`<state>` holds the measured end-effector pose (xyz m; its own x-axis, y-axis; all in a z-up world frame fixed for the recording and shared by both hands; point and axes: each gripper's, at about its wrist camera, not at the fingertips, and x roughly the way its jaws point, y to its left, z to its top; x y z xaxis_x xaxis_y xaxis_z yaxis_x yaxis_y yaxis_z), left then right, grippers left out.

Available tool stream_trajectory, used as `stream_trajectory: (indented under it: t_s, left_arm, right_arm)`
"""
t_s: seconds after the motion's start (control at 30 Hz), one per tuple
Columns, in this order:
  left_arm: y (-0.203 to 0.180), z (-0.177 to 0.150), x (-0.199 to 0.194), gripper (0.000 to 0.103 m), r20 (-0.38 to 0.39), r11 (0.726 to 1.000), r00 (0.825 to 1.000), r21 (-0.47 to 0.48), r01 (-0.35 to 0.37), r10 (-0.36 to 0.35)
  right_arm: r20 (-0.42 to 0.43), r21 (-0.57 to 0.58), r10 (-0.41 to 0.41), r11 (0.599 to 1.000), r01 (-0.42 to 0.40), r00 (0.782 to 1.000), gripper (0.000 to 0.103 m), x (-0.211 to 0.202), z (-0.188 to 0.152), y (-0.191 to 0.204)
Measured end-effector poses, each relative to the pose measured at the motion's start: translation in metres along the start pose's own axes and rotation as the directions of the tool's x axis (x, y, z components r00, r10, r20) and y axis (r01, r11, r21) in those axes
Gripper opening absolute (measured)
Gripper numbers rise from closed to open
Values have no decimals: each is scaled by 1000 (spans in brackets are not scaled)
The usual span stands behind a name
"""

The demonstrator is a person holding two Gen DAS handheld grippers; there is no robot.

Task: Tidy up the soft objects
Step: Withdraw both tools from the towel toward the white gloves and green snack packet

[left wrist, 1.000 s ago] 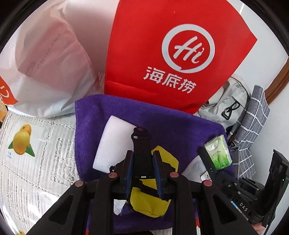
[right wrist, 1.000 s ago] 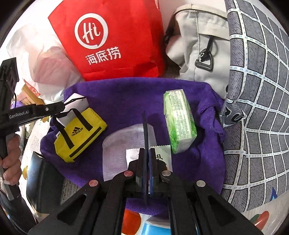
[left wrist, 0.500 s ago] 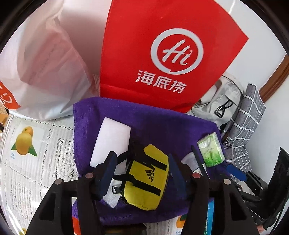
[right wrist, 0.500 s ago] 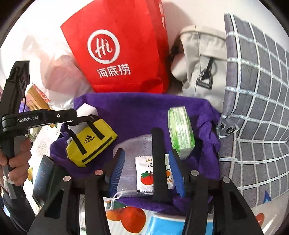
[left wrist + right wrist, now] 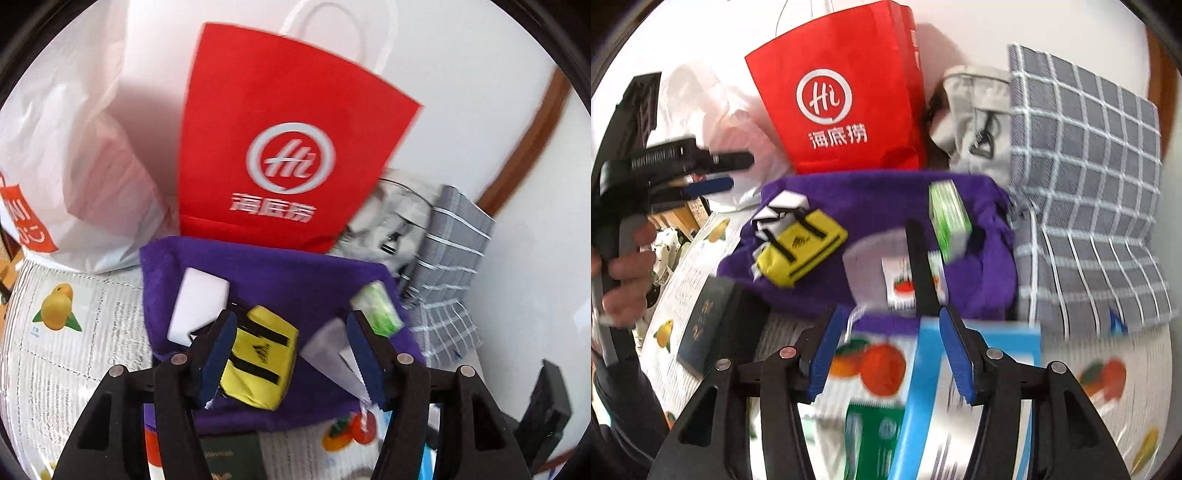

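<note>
A purple towel [image 5: 280,273] [image 5: 871,199] lies on the table. On it rest a small yellow bag [image 5: 258,365] [image 5: 801,247], a white sponge block [image 5: 199,306] [image 5: 786,201], a green tissue pack [image 5: 376,308] [image 5: 947,218] and a clear packet with a tomato label [image 5: 897,284] [image 5: 332,354]. My left gripper [image 5: 291,354] is open and empty, raised over the towel's near edge; it also shows in the right wrist view [image 5: 716,171]. My right gripper [image 5: 890,350] is open and empty, drawn back in front of the towel.
A red paper bag [image 5: 280,147] [image 5: 842,96] and a white plastic bag [image 5: 74,155] stand behind the towel. A grey pouch [image 5: 975,110] and a checked cushion [image 5: 1086,192] lie at the right. A dark booklet [image 5: 705,325] and a blue-edged box [image 5: 923,406] lie on the fruit-print tablecloth [image 5: 55,332].
Both grippers have opened, letting go of the yellow bag and the clear packet, and have pulled back and up from the towel. The objects stay on the towel.
</note>
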<state>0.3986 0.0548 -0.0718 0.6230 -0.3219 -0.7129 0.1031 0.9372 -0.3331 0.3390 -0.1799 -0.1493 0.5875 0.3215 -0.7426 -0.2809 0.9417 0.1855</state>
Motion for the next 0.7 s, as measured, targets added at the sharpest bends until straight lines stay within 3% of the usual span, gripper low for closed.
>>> stream_trajectory:
  t_s: [0.13,0.2,0.27,0.33,0.53,0.7]
  left_arm:
    - [-17,-3,-21,60,25,999,1000,48,3,-4]
    - [-18,-6,-38,60,61,1000,998,20,12,-13]
    - [-18,-13,-50,60,66,999,997,19,31,-32]
    - [-17,-21,-58,60,58,999,998,17,33,-34]
    - [-14,-66,-85,60,53,1000,998,-11,-20,21]
    - [-8,-110,-98,60,11,999,1000,-34,-25,26]
  right_arm:
    - [-39,20,-4,1000,5,999,54,-15,-31,5]
    - [-66,13,-19,1000,20,998,51,-23,-48,7]
    - [-77,-10,-37,999,36,996,40,-34,-67,12]
    - [-85,-27,-45,999,43,995,37,-42,-81,16]
    - [-88,-39,-19,999,15,996,38,-54,-117,31]
    - [-63,-147,-103,985,92,993,37,-45,-141,53]
